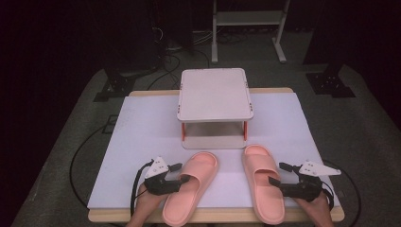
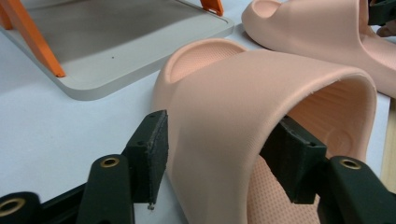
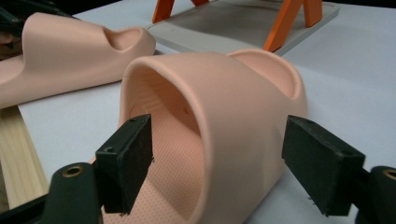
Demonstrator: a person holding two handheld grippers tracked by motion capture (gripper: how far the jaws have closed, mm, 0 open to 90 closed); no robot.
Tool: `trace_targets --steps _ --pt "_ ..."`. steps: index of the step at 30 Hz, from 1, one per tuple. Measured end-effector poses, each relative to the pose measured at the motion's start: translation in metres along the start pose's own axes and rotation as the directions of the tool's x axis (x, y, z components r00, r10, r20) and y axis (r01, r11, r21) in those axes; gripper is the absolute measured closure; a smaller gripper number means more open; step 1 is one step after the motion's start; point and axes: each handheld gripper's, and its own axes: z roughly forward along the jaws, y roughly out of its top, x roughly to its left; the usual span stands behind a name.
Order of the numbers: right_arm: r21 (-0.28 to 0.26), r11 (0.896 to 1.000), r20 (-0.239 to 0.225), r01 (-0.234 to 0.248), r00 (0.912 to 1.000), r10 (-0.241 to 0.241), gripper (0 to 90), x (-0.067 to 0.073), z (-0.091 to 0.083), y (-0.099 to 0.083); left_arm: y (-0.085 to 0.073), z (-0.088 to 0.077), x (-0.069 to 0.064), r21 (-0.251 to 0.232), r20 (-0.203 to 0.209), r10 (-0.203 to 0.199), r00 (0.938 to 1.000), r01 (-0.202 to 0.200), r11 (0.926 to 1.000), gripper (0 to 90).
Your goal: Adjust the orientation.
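Pink foam, two slippers side by side near the front edge of the bench: left slipper (image 1: 191, 184), right slipper (image 1: 263, 184), toes toward the small two-tier rack (image 1: 215, 94) on the white sheet (image 1: 142, 137). Left gripper (image 2: 219, 163) straddling the left strap, one jaw outside, one tucked under, close but not clearly pinching. Right gripper (image 3: 219, 163) spread around the right strap, gaps visible both sides. Best to close squarely on each strap wall, firm but without crushing the foam, then lift level, toes first toward the rack shelf.
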Motion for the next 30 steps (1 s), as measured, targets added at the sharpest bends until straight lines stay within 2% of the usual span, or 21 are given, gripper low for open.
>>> trace_targets --steps 7,16,20,30 --pt "0.031 0.999 0.021 0.01 0.9997 -0.011 31.5 0.0011 0.0069 -0.0004 -0.0009 0.001 -0.0006 0.023 -0.003 0.015 0.9999 -0.014 0.9996 47.1" --pt "0.033 0.999 0.075 0.02 0.9969 -0.022 43.8 0.0006 0.0082 -0.0016 -0.003 0.0009 0.0021 0.042 -0.016 0.0 0.9999 0.0 0.9991 51.2" --pt "0.034 0.999 0.104 0.027 0.9942 -0.031 49.6 0.001 0.0085 -0.0015 -0.0032 0.0007 0.0017 0.041 -0.032 0.0 0.9995 0.001 0.9991 54.4" --pt "0.032 0.999 0.129 0.019 0.9913 -0.023 59.0 0.0012 0.0064 -0.0008 -0.0035 -0.0013 0.0006 0.03 -0.051 0.012 0.9986 -0.011 0.9995 63.3"
